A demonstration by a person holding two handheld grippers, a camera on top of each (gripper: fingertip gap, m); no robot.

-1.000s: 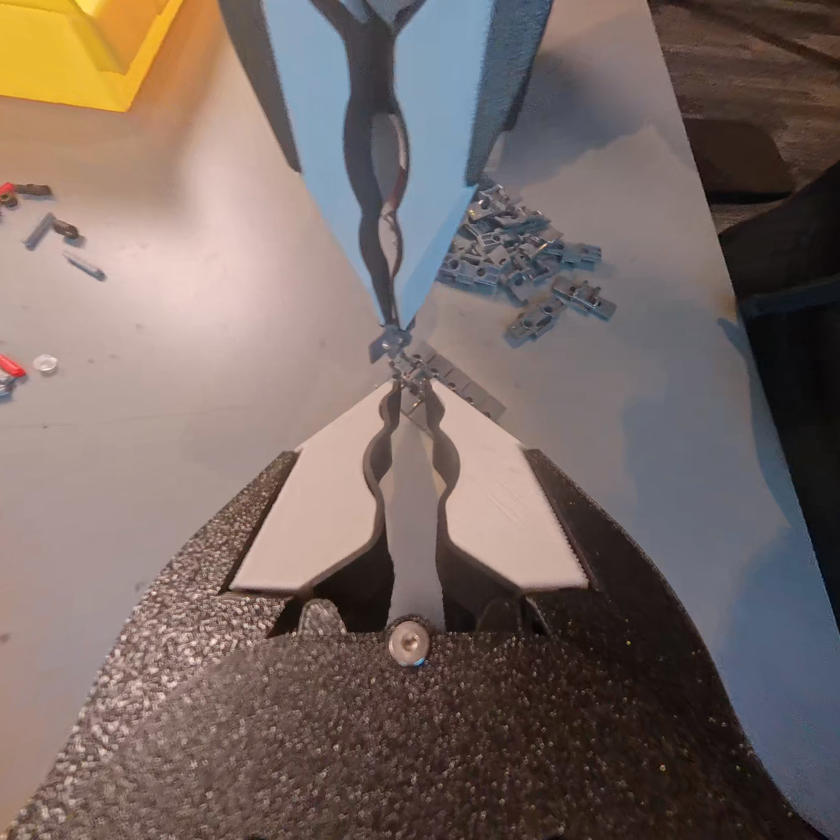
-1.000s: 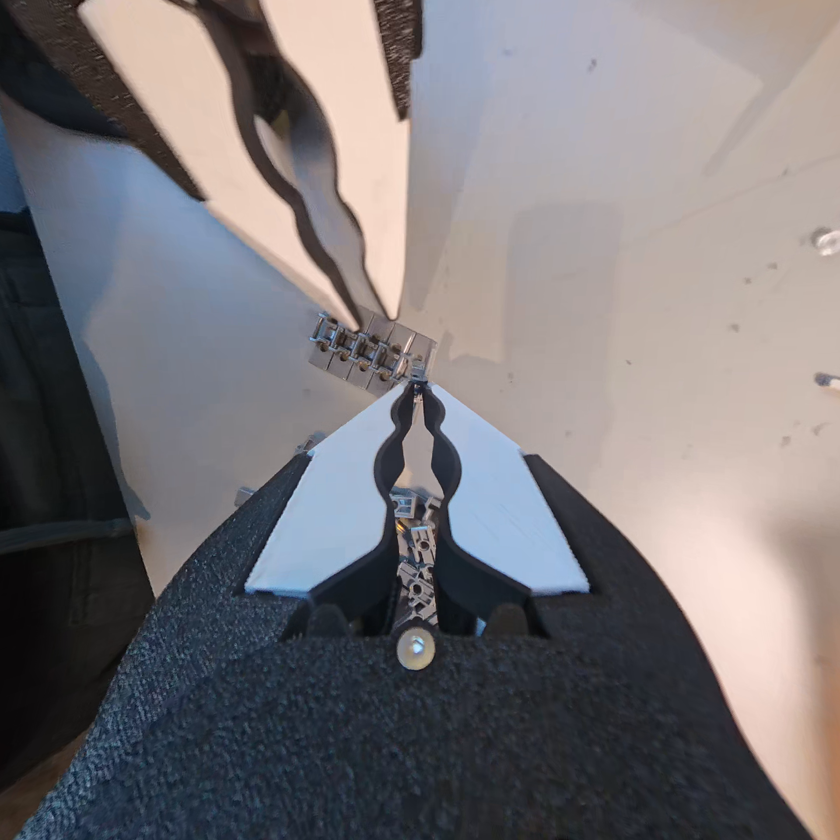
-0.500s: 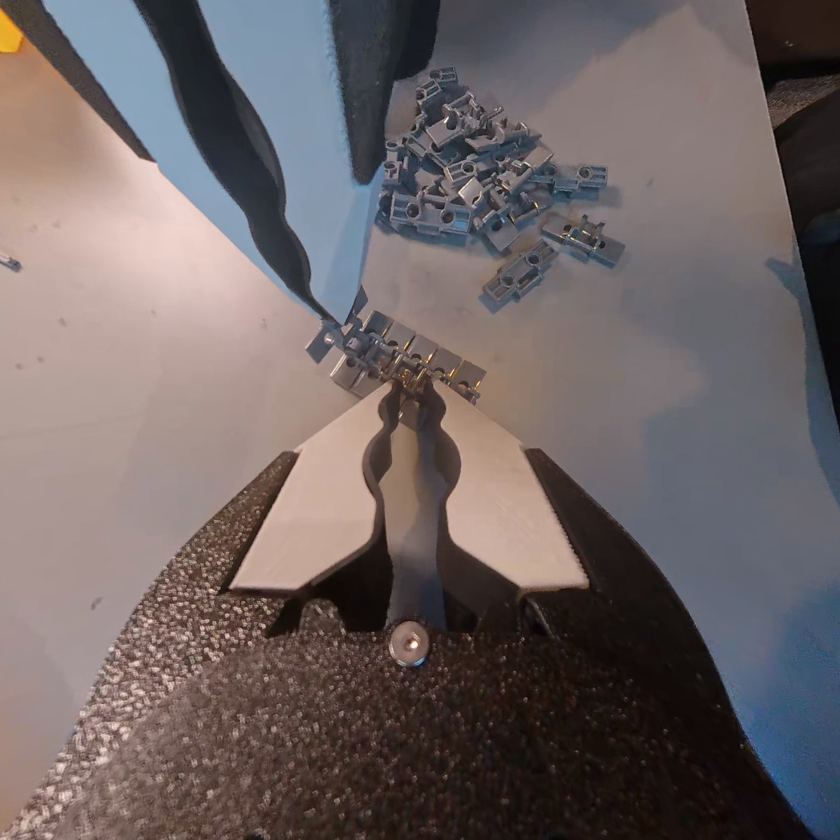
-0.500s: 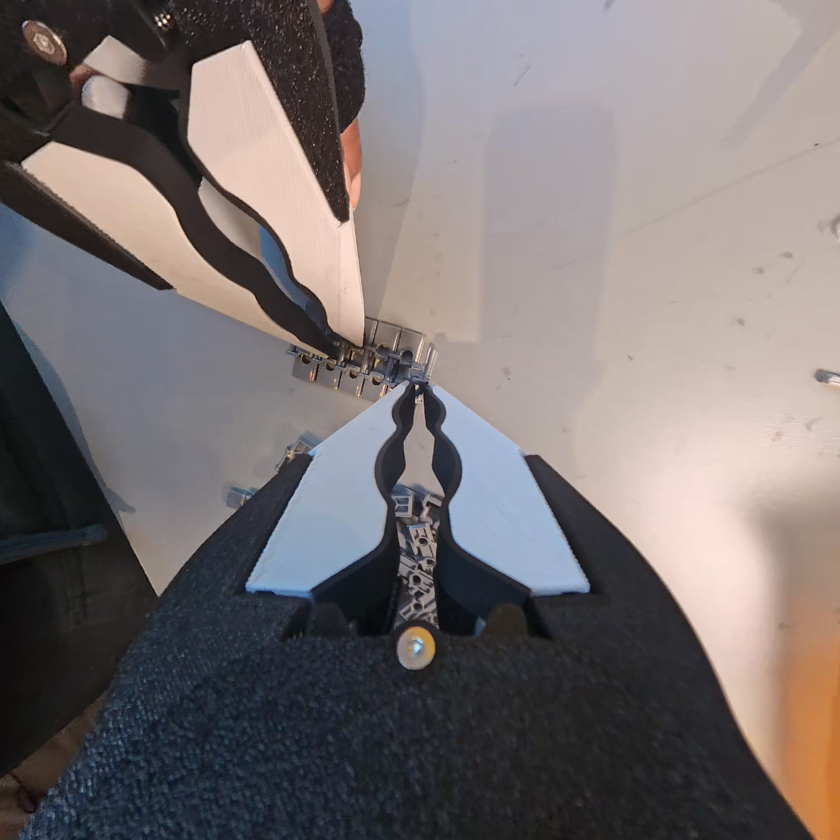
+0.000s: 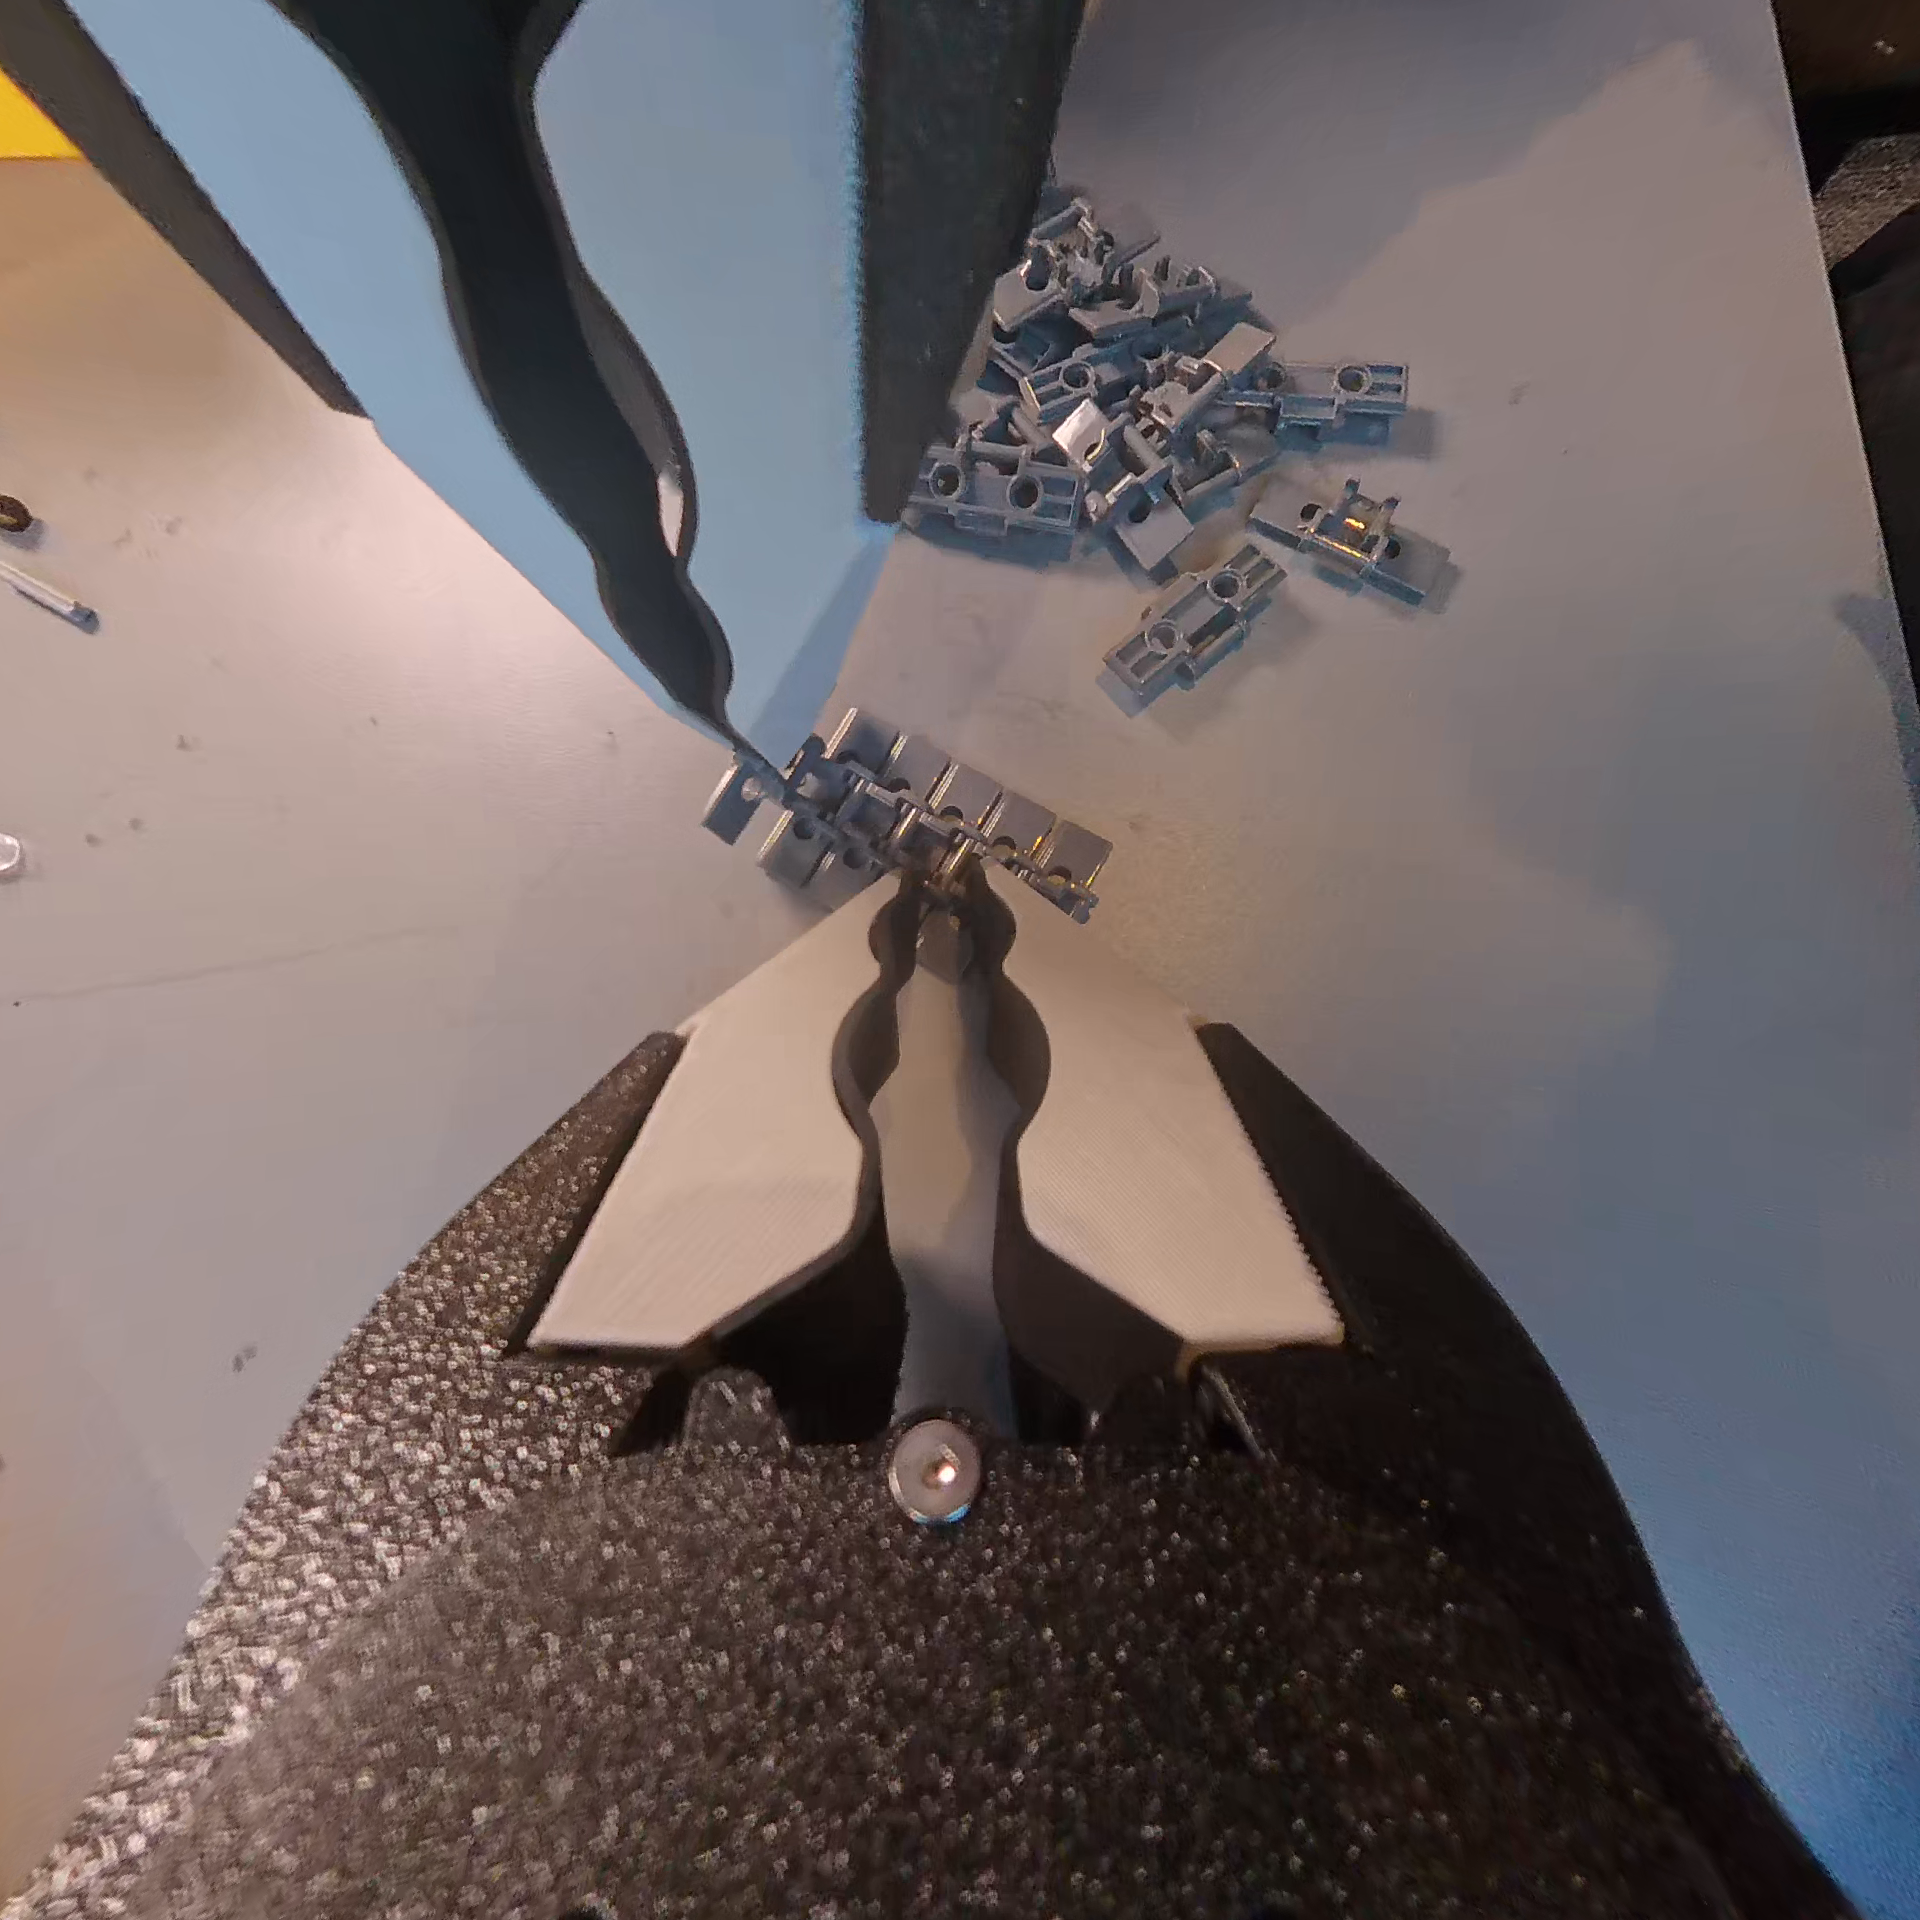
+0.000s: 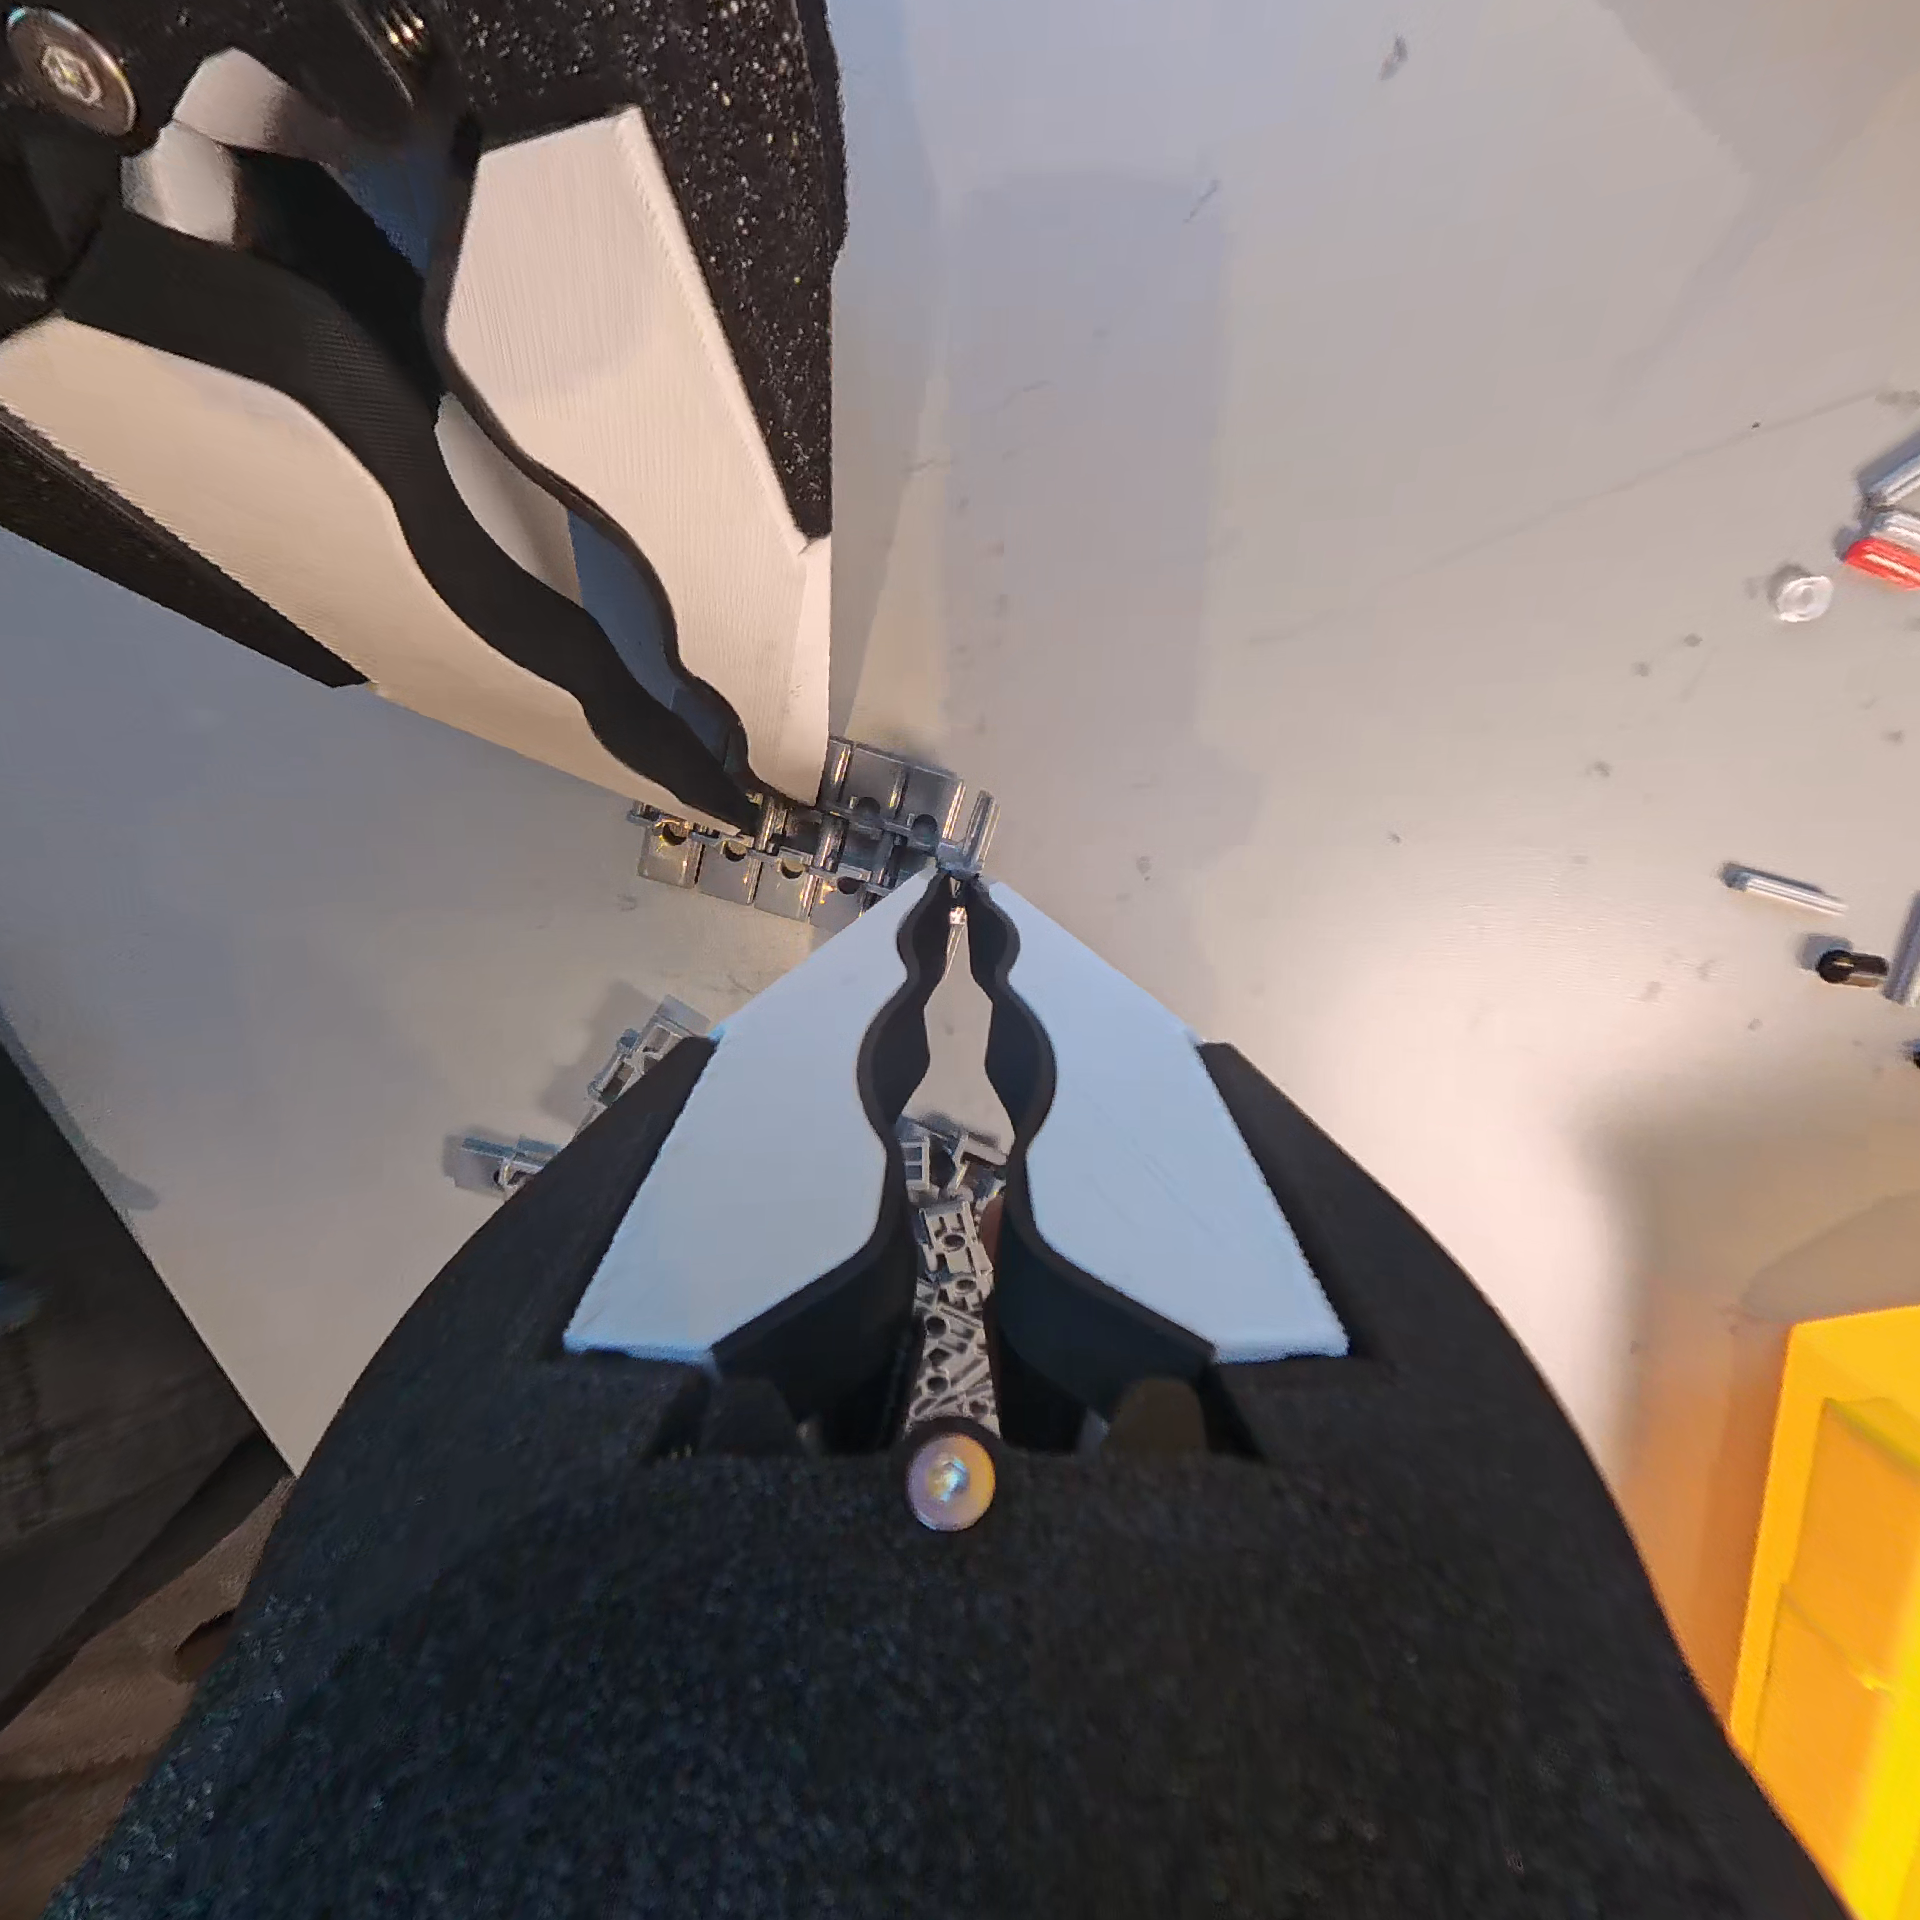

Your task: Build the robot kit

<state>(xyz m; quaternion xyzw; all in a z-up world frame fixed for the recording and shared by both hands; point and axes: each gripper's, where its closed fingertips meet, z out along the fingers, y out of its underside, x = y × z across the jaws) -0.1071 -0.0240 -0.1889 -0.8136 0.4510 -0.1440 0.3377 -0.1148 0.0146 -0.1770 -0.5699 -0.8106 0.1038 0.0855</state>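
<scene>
The left tongs are closed to a sliver, pinching the near edge of a short chain of joined grey links around its middle. The right tongs are likewise nearly shut, nipping the end link of the same chain, so both tips meet it from opposite sides. Whether the chain rests on the tabletop or hangs just above it, I cannot tell. Beyond the left tongs, behind the right ones, lies a pile of loose links. A yellow bin stands right of the right tongs, with a grey pin farther ahead.
</scene>
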